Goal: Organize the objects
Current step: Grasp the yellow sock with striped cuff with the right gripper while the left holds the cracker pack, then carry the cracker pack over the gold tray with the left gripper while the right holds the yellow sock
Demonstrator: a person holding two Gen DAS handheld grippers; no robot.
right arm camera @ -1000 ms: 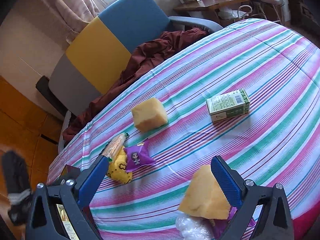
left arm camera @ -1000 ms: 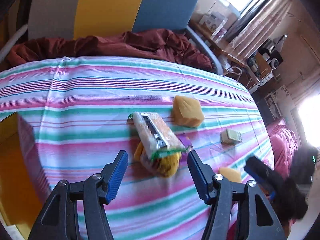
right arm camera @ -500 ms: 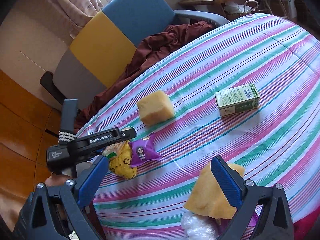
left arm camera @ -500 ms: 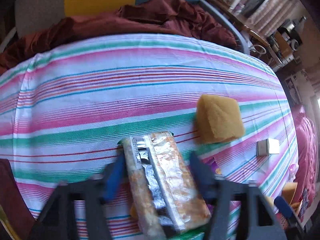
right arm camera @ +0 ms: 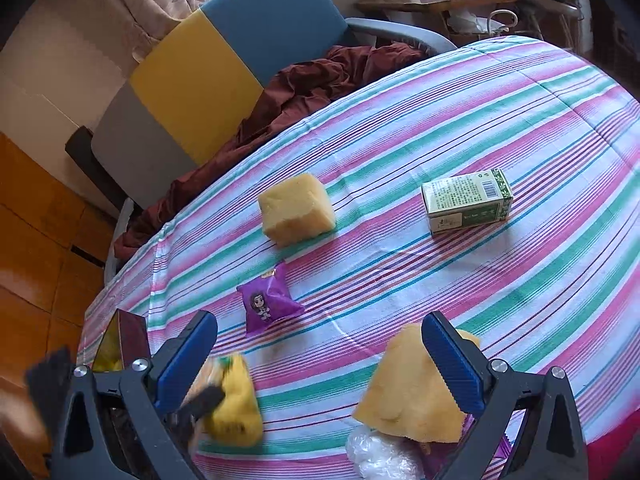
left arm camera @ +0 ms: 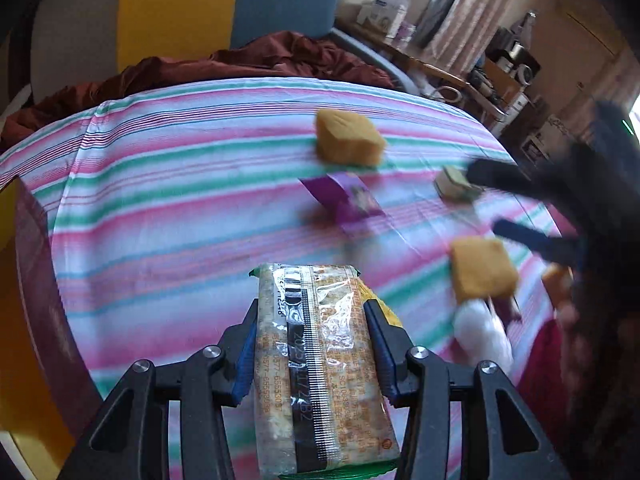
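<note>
Left tool (left arm camera: 310,354): clamping a clear-wrapped snack bar (left arm camera: 320,376) between both blue pads, pack lying lengthwise along the fingers, far end projecting past the fingertips, lifted above the table (left arm camera: 180,200). Yellow packet (left arm camera: 380,308) peeking out just behind the bar's right edge; touching or apart cannot be told here. In the right wrist view, appearing blurred at lower left with that yellow packet (right arm camera: 236,404) under it.

Right tool (right arm camera: 320,356): standing wide, gripping nothing, hovering over the near table edge. Right pad (right arm camera: 452,364) overlapping a yellow sponge block (right arm camera: 408,400) in view; contact cannot be told. White crinkled bag (right arm camera: 380,456) lying just below that block.

Lying beyond, on the striped cloth: purple sachet (right arm camera: 268,304) near centre, second sponge block (right arm camera: 296,208) farther back, green-and-white carton (right arm camera: 466,202) well apart to the right. Standing behind the table: chair (right arm camera: 224,64) in grey, yellow and blue, with a dark red cloth (right arm camera: 304,92) heaped on it.
</note>
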